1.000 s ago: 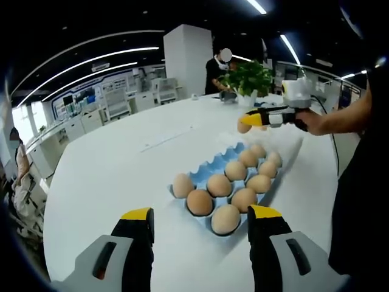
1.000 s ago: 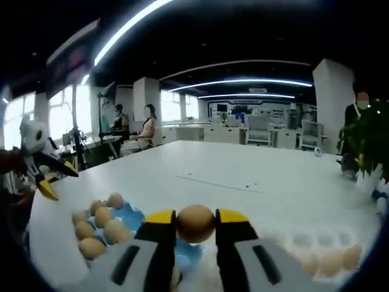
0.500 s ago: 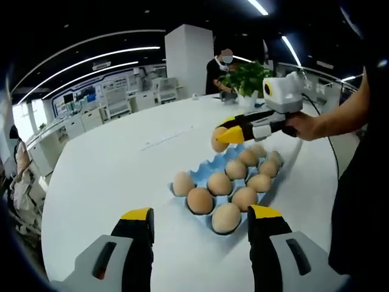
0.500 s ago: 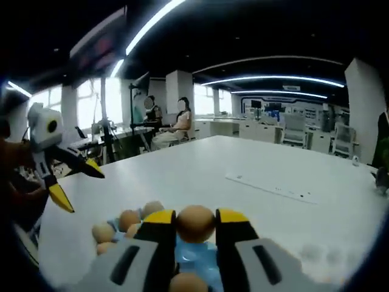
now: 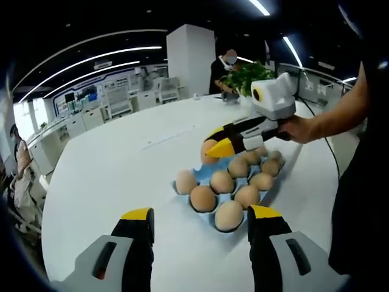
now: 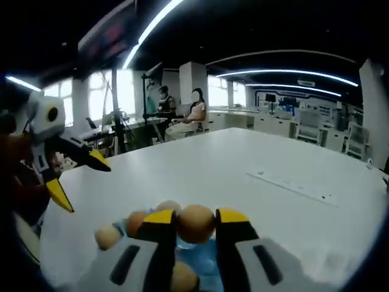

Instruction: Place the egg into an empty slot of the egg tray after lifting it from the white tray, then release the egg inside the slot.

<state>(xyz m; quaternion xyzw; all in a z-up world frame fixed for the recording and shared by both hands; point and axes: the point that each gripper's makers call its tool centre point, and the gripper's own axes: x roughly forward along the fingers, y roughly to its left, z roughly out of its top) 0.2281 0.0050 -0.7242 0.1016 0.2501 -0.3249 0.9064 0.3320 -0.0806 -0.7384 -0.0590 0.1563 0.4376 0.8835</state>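
In the left gripper view a blue egg tray [image 5: 203, 176] with several brown eggs lies on the white table, just beyond my left gripper [image 5: 200, 214], which stands open with nothing in it. My right gripper [image 5: 220, 145] reaches in from the right, shut on a brown egg [image 5: 208, 149] held over the tray's far left end. In the right gripper view the same egg [image 6: 195, 223] sits between the two yellow tips of my right gripper [image 6: 196, 218], with the blue tray [image 6: 198, 255] and its eggs just below. The left gripper [image 6: 73, 177] shows open at the left.
The round white table [image 5: 109, 176] spreads wide to the left and far side. A potted plant [image 5: 246, 78] and a standing person [image 5: 223, 68] are at its far edge. A hand [image 5: 299, 128] holds the right gripper. Two people [image 6: 193, 111] sit beyond the table.
The right gripper has carried the egg leftward, from over the white tray to over the far left end of the blue tray, and lower. The left gripper has stayed open and still.
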